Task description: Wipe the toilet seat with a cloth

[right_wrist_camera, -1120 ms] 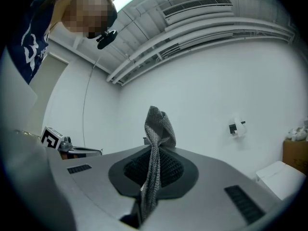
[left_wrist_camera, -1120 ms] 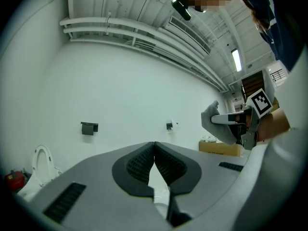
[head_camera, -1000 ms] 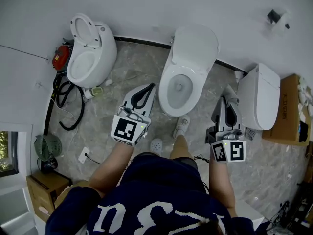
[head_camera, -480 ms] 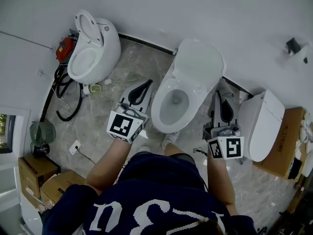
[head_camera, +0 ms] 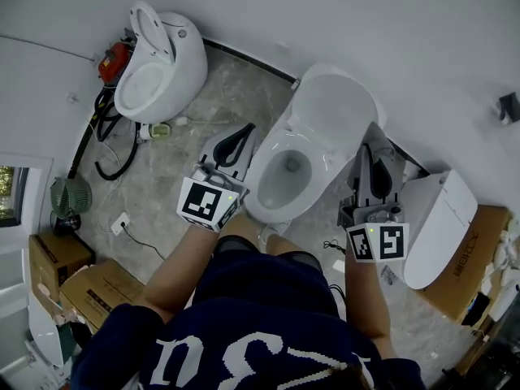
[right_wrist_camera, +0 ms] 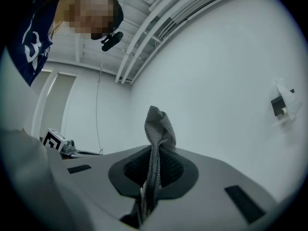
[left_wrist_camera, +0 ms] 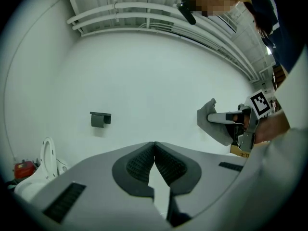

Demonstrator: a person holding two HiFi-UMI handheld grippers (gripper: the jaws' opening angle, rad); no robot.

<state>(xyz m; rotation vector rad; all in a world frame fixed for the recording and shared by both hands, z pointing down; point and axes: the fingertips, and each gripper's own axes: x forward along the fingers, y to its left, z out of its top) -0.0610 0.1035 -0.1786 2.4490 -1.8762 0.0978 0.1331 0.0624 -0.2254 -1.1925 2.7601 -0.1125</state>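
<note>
Step in hand: approach, wiping not started.
- Right gripper (right_wrist_camera: pixel 154 154): jaws clamped on the grey cloth (right_wrist_camera: pixel 158 124). A fold stands free beyond the tips. It points at the wall, not at the bowl.
- Left gripper (left_wrist_camera: pixel 154 147): pads pressed together, nothing between them.
- In the head view, the toilet seat (head_camera: pixel 328 159) lies down around the bowl, between the two grippers. The lid (head_camera: pixel 337 108) is raised behind it. The cloth is off the seat.

Next move, as I judge it: tip the right gripper down and inward until the free fold lies flat on the seat's right side, then sweep round.

Room: the neighbouring closed toilet (head_camera: pixel 435 218) stands just beside the right gripper, and the lid and wall bound the back. There is bare floor on the left.
</note>
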